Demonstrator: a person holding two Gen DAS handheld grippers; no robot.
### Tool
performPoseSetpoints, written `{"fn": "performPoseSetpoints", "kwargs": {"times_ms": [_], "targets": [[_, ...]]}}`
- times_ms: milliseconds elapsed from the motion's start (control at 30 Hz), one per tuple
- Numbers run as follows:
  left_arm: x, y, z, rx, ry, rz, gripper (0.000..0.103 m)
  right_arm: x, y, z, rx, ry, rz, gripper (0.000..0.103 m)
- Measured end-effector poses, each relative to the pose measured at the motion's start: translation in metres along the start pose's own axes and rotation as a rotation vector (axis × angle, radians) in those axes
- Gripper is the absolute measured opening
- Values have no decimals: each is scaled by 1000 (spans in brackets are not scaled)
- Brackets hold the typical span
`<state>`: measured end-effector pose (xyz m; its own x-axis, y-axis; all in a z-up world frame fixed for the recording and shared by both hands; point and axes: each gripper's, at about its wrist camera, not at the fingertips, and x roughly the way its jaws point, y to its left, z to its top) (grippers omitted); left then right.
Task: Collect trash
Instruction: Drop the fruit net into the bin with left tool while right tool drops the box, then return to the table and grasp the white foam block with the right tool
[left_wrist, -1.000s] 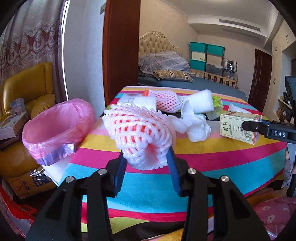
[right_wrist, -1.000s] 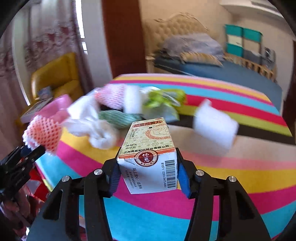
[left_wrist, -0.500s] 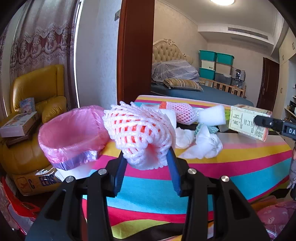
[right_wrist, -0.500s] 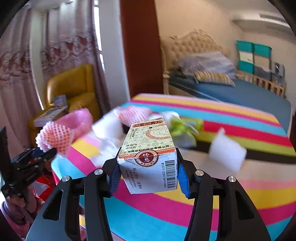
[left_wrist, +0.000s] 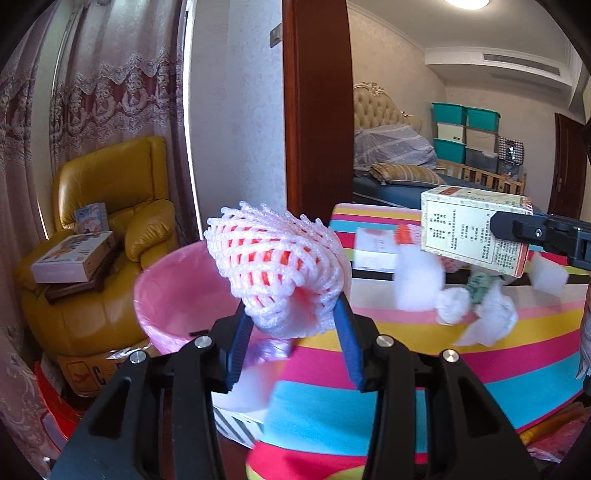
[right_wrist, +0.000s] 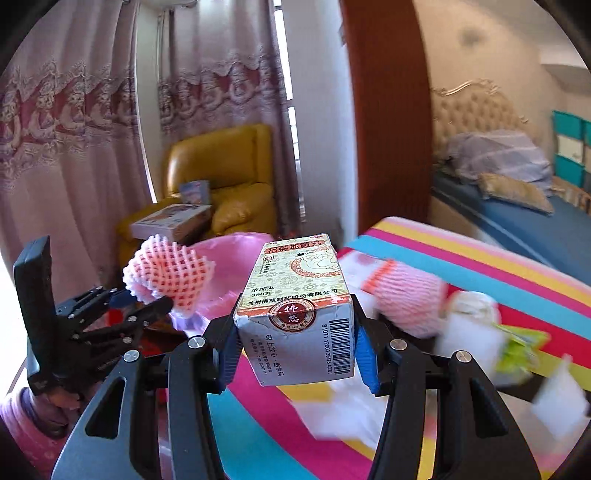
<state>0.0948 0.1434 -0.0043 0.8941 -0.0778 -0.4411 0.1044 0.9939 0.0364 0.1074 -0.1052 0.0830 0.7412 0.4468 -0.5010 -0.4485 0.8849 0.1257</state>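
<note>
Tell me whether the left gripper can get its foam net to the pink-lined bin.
Probably yes: the left gripper holds the foam net near the pink-lined bin, with nothing visible between them.

Both wrist views look close along their fingers, sharing the pink-lined bin.

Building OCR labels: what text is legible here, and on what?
"81071 12003 39475 40561": barcode digits, hard to make out, on the medicine box in the right gripper.
"佛慈": its red seal.
"360丸": its top face.
Side-panel print: too small.
Armchair boxes: blurred.
</note>
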Motion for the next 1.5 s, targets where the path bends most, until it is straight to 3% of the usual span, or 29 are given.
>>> {"fn": "performPoseSetpoints", "kwargs": {"times_ms": [233,433,533,700,900,1000,1267,1500], "targets": [[33,47,13,-54,36,54,43,69,30,32,-9,39,101,51],[63,92,25,-124,63,81,46,132,49,55,-20,70,131,51],[80,109,28,-143,79,102,56,164,51,61,-4,79,190,53],[90,123,24,-169,97,175,80,180,42,68,48,69,184,77],[65,107,8,-151,63,235,98,138,13,55,75,37,191,78],[49,87,-2,-135,48,236,98,109,5,41,50,32,165,78],[19,23,-15,-111,40,128,98,23,-22,1,22,-21,78,83],[8,-38,-24,-68,66,14,98,-42,-92,-42,105,-43,-54,85]]}}
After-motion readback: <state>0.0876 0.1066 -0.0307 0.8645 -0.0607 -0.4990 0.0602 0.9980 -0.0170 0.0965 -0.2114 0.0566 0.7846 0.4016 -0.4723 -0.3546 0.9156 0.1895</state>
